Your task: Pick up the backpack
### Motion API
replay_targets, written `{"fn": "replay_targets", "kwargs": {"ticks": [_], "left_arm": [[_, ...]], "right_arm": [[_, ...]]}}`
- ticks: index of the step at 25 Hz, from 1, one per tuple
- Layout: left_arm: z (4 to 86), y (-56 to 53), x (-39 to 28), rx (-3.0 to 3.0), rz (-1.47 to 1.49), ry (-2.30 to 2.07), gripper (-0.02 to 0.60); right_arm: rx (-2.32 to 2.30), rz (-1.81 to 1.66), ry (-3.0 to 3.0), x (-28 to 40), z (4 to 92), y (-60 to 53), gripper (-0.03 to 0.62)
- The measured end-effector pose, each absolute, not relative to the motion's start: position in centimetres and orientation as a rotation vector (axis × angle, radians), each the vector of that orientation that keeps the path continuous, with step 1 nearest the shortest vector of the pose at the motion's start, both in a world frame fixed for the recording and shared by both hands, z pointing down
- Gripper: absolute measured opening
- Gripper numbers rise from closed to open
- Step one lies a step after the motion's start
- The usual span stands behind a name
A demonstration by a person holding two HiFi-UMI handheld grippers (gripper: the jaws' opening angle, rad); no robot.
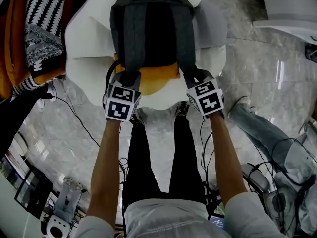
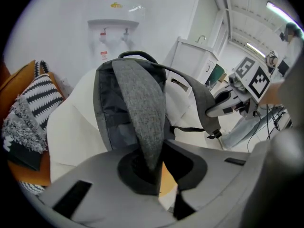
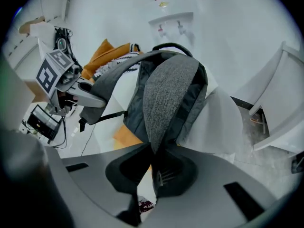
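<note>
The backpack [image 1: 151, 33] stands upright against the white armchair [image 1: 84, 38] on the far side of the person, its back panel and both shoulder straps turned toward the near side. That puts the straps within easy reach. Its base is just above the orange cushion [image 1: 168, 76] on the seat, but I cannot tell whether it rests there or is already hanging clear.

The left strap [image 1: 131, 38] runs down into the left gripper [image 1: 128, 78], whose jaws are clenched on the lower end of the grey webbing. The right strap [image 1: 182, 38] ends the same way in the right gripper [image 1: 198, 77], pinched tight between its pads. Each gripper view shows the fabric narrowing into the closed jaws.

Taking one strap per side probably keeps the load level and stops the bag swinging or twisting as it rises. Both straps look taut, so the lift seems under way rather than finished.

At far left, a black-and-white striped cushion [image 1: 42, 14] lies on an orange seat [image 1: 12, 33], well apart from the bag. The person's legs stand on the marble floor [image 1: 267, 73] below.
</note>
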State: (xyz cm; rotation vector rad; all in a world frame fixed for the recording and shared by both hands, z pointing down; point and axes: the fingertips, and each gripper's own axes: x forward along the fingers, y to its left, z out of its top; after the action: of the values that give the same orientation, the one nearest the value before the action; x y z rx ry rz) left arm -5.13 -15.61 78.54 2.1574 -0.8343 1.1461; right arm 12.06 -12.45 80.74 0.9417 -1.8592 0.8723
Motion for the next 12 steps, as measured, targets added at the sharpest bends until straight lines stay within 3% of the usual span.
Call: {"fn": "replay_targets", "kwargs": {"ticks": [12], "left_arm": [[75.2, -10.9, -5.1, 2.143, 1.007, -0.828, 0.037]], "right_arm": [[0.915, 0.911, -1.866, 10.6, 76.9, -7.9, 0.035]]}}
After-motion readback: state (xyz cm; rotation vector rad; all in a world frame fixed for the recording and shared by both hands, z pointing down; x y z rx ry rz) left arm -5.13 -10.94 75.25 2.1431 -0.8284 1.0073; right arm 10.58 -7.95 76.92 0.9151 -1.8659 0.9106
